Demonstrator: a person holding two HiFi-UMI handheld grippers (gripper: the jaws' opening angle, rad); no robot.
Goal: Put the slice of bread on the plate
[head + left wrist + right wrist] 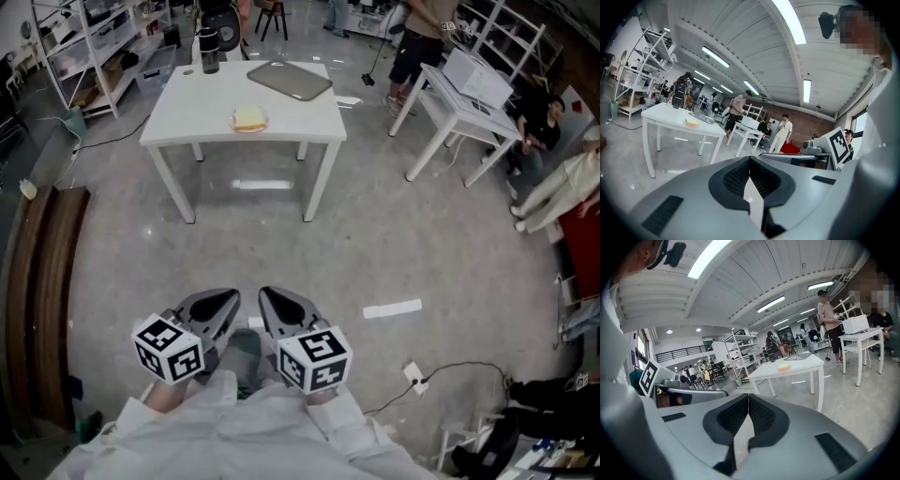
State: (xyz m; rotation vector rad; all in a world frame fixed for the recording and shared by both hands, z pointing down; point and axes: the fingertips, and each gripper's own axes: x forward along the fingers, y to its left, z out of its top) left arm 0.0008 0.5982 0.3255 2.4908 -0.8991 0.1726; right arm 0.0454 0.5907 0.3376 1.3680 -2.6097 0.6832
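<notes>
Left tongs (223, 305) and right tongs (274, 302) low centre, both closed, empty, bread slice (249, 116) on plate (249, 128), white tabletop (187, 103) upper centre

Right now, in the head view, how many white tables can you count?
2. One table stands ahead, carrying the bread; the other table stands to its right. More may lie beyond the frame.

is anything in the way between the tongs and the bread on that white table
Nothing visible. Only floor lies between the left tongs, the right tongs and the white table. The bread sits near the table's front edge; the grey tray and the bottle are behind it.
</notes>
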